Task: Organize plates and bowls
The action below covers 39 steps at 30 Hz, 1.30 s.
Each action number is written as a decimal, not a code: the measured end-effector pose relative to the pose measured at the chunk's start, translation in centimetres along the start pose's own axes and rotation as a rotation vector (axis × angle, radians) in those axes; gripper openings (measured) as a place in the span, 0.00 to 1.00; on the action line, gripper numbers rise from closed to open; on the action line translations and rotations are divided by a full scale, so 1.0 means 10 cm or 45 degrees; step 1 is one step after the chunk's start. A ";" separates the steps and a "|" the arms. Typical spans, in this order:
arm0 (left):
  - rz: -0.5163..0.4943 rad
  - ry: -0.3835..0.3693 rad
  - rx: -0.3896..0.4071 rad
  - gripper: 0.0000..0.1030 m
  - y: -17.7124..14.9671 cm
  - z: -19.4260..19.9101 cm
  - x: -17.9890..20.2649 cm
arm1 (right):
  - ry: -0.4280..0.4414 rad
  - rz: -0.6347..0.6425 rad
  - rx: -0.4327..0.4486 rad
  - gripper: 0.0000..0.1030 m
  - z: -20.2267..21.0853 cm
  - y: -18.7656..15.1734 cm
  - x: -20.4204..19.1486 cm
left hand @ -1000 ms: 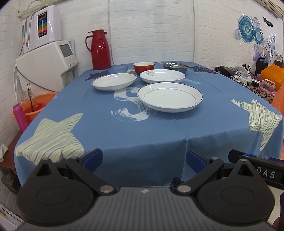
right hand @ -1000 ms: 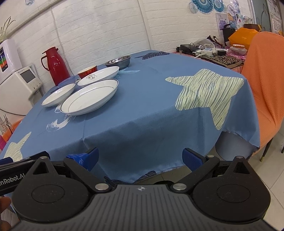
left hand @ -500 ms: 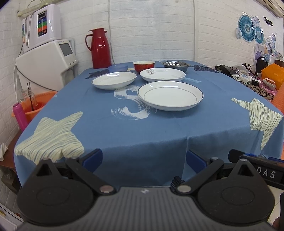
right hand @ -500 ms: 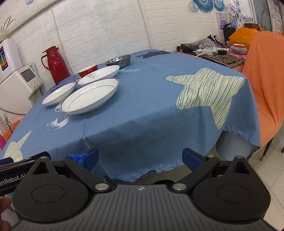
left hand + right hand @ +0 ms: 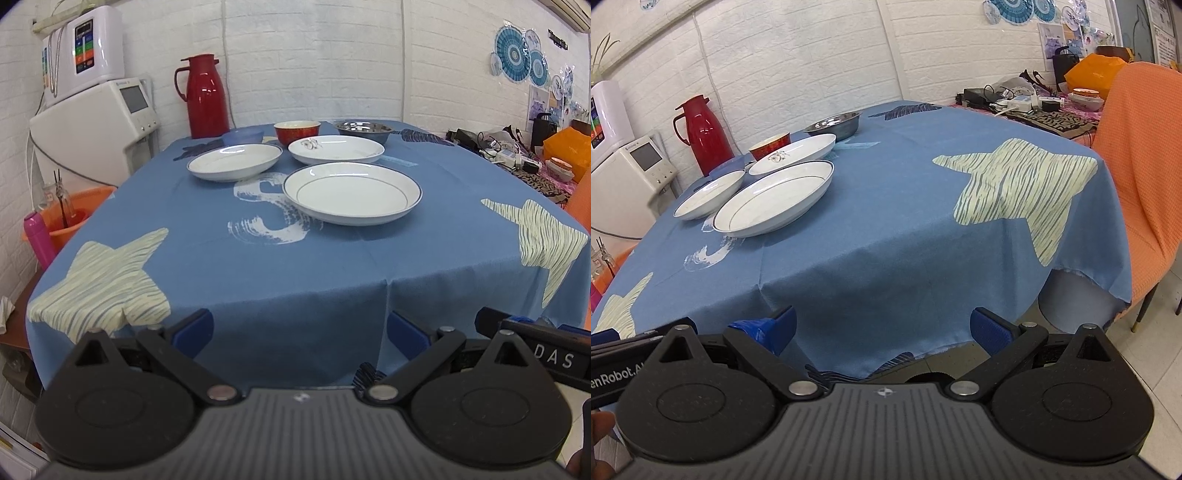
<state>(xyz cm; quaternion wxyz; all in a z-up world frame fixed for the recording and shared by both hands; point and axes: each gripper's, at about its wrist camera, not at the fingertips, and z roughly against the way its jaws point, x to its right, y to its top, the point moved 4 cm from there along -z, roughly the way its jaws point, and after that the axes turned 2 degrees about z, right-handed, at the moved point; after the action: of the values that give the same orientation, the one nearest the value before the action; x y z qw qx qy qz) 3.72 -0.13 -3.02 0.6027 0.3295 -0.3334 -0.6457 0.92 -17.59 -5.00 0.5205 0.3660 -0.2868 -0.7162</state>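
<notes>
The table (image 5: 258,258) holds the dishes far from both grippers. The big plate (image 5: 352,194) is the landmark — two plates and three bowls sit behind it. The left gripper (image 5: 301,330) looks nearer than the right gripper (image 5: 882,326) — both spread wide, empty.

Blue bowl (image 5: 242,136) half hidden behind the rimmed plate (image 5: 235,161); in right wrist view barely a sliver. Red bowl (image 5: 770,144) partly blocked by the patterned plate (image 5: 794,153). Clutter (image 5: 517,155) at the desk's far right too small to identify. Orange chair (image 5: 1145,177) cut off by frame edge.
</notes>
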 end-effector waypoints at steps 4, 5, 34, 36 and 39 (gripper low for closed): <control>-0.005 -0.001 -0.008 0.97 0.00 -0.01 0.01 | -0.002 -0.007 -0.004 0.86 -0.01 0.00 0.02; -0.008 -0.001 -0.010 0.97 0.00 -0.01 0.02 | -0.003 -0.009 -0.005 0.86 -0.01 0.00 0.02; 0.013 0.027 -0.064 0.97 -0.01 -0.09 0.00 | 0.003 -0.023 -0.025 0.86 -0.04 -0.01 0.04; 0.009 0.030 -0.064 0.97 -0.01 -0.09 0.01 | 0.003 -0.024 -0.026 0.86 -0.04 -0.01 0.04; 0.007 0.031 -0.066 0.97 -0.01 -0.09 0.01 | 0.003 -0.027 -0.028 0.86 -0.05 -0.01 0.05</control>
<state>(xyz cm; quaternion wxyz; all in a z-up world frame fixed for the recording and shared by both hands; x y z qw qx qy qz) 4.39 -0.28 -3.57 0.6168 0.3208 -0.3100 -0.6485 1.17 -18.01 -5.47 0.5170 0.3642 -0.2744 -0.7244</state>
